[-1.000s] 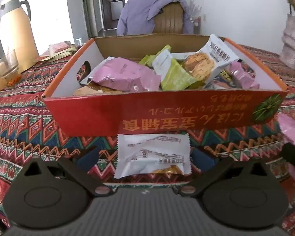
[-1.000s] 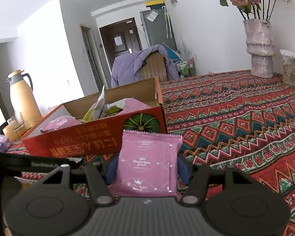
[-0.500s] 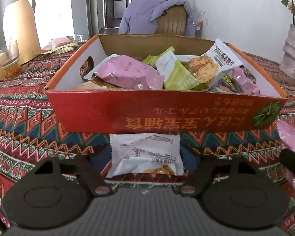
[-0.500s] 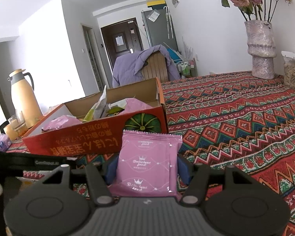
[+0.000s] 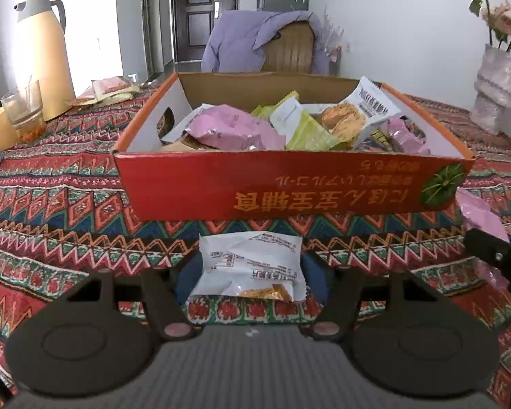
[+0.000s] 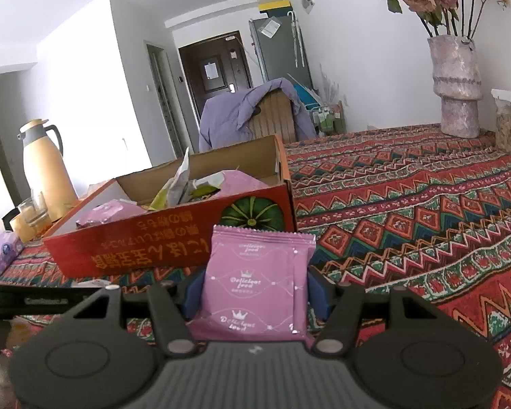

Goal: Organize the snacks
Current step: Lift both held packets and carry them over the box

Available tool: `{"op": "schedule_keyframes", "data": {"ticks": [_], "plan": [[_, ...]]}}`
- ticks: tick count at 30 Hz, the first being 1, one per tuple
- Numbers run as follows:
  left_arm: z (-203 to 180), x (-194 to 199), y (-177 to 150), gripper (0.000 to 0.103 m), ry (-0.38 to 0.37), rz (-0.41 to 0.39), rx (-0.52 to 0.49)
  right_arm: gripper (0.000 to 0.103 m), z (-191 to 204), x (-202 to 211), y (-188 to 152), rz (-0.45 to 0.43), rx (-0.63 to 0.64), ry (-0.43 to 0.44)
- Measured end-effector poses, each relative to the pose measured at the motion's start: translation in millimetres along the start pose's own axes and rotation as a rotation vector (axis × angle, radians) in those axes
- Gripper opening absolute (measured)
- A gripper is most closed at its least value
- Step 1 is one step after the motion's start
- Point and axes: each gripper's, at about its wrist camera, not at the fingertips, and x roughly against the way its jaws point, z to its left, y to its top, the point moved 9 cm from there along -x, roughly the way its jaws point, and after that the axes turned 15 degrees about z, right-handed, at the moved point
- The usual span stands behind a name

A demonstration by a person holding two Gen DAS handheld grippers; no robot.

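Both grippers level, low over the counter [image 6: 408, 204], pointing at the red cardboard box [image 5: 289, 187] of snacks. Patterned red cloth covers the counter; thermos [image 5: 42, 51], vase [image 6: 454, 85], chair with purple jacket [image 5: 262, 41] behind. Left gripper [image 5: 250, 269] fingers clamped on a white snack packet [image 5: 252, 266], box wall just ahead of the tips. Right gripper [image 6: 255, 289] fingers clamped on a pink snack packet [image 6: 259, 279], upright between them, box ahead-left.
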Motion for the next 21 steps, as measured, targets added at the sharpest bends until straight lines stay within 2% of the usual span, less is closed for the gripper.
{"op": "schedule_keyframes", "data": {"ticks": [7,12,21], "plan": [[2.5,29.8,-2.2,0.065,-0.060,-0.063,-0.009,0.061,8.8,6.3,0.1,-0.036,0.049,-0.020],[4.8,57.2,9.2,0.065,-0.096,-0.129,-0.008,0.061,28.2,25.4,7.9,-0.090,0.114,-0.015],[2.2,90.3,49.4,0.066,-0.110,-0.228,-0.004,0.061,55.5,62.6,55.0,-0.193,0.167,-0.010]]}}
